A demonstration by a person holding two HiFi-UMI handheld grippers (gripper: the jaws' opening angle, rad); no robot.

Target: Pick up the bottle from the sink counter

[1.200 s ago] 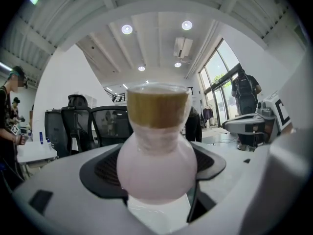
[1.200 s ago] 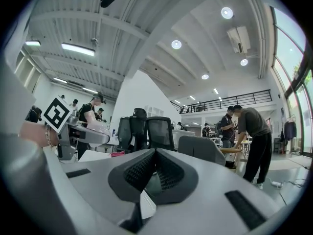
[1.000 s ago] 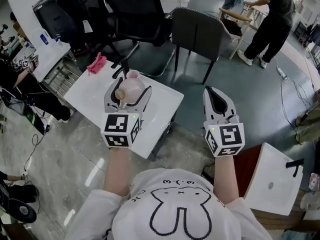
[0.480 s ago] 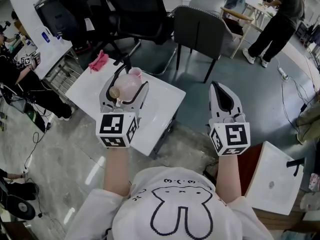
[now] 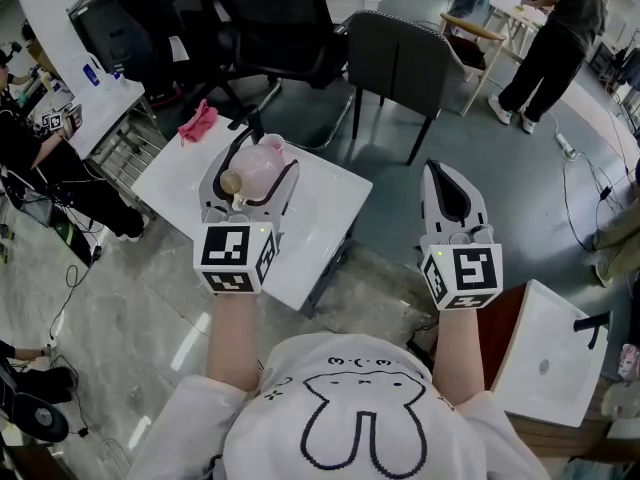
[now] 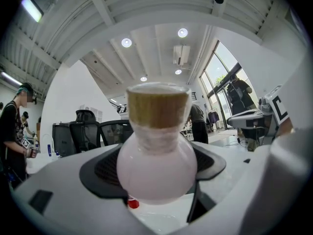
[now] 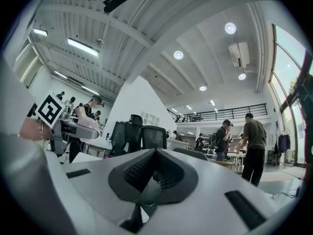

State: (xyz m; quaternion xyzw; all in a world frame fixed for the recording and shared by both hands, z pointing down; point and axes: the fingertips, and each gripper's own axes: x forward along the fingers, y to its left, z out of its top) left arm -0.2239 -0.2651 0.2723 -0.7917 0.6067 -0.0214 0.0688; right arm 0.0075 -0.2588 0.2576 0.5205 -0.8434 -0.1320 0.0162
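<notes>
A round pink bottle [image 5: 264, 164] with a cork stopper [image 5: 233, 181] sits between the jaws of my left gripper [image 5: 252, 173], which is shut on its belly, above the white counter [image 5: 320, 218]. In the left gripper view the bottle [image 6: 156, 165] fills the middle, its cork [image 6: 157, 106] pointing up, the black pads [image 6: 100, 173] pressing on both sides of my left gripper [image 6: 156, 175]. My right gripper [image 5: 445, 180] hovers off the counter's right edge, over the floor. Its jaws are shut with nothing between them in the right gripper view [image 7: 155, 173].
Black office chairs [image 5: 270, 28] and a grey chair [image 5: 400, 63] stand beyond the counter. A pink cloth [image 5: 197, 122] lies at its far corner. A white basin [image 5: 545, 368] is at lower right. One person [image 5: 555, 38] stands at upper right, others are at the left edge.
My left gripper has drifted slightly left with the bottle still in it, and the bottle has tipped a little. The right gripper has shifted slightly right, still shut.
</notes>
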